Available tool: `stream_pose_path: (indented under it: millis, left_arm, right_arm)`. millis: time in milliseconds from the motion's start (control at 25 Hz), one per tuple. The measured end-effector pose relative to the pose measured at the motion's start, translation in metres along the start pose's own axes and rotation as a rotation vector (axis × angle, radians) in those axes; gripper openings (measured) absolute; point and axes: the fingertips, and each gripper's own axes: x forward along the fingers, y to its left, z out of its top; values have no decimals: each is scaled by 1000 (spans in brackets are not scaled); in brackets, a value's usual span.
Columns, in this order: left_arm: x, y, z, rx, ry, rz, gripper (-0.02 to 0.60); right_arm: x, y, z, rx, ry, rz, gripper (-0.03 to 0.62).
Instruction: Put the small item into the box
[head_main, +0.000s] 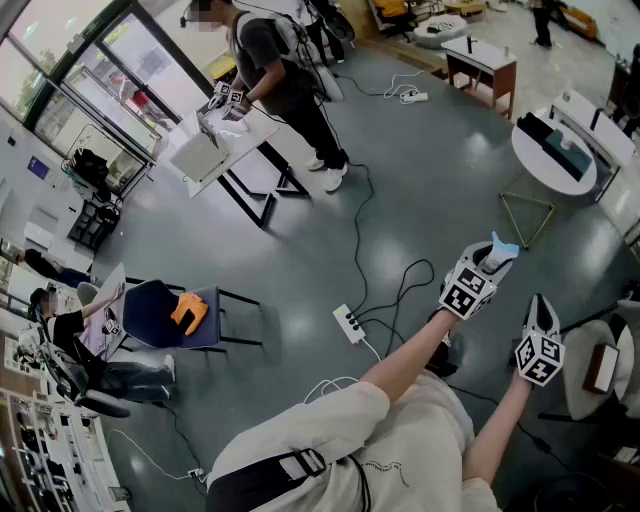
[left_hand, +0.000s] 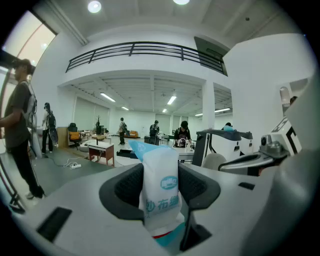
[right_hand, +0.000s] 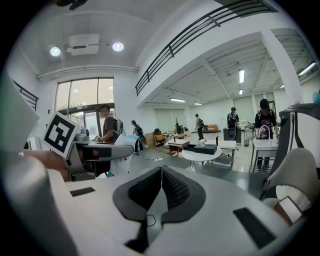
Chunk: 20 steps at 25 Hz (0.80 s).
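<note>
1. Head view: both arms reach forward over the grey floor (head_main: 400, 200), with no worktop under them. The left tool (head_main: 483, 268) holds a small white and blue packet (head_main: 497, 250), so the item is in the air and not in any box. The right tool (head_main: 540, 308) is just beside it and carries nothing. Further ahead, a round worktop (head_main: 540, 165) bears a dark flat case (head_main: 540, 133). I cannot tell if this is the box.

2. Left gripper view: the pads (left_hand: 200, 187) of the left tool (left_hand: 161, 175) press the packet (left_hand: 160, 192) from both sides near its middle. The jaws stand wide because the packet is thick. It stands upright, with its blue top above the pads. I think this middle grip stops the soft packet from bending or slipping.

3. Right gripper view: the right tool (right_hand: 160, 172) has its jaws closed together, with nothing between them. It is probably free to help at the box. The packet (right_hand: 123, 152) shows at the left.
</note>
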Motion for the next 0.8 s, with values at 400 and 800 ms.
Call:
stream_pose_path:
  millis: [400,800]
  left_arm:
    - [37,32,15,-160,-8,7,210]
    - [104,113,61,-171,-61,48,210]
  right_arm:
    - [61,-19,5,38,103,1,35]
    - [162,-30,55,114,66,120,35]
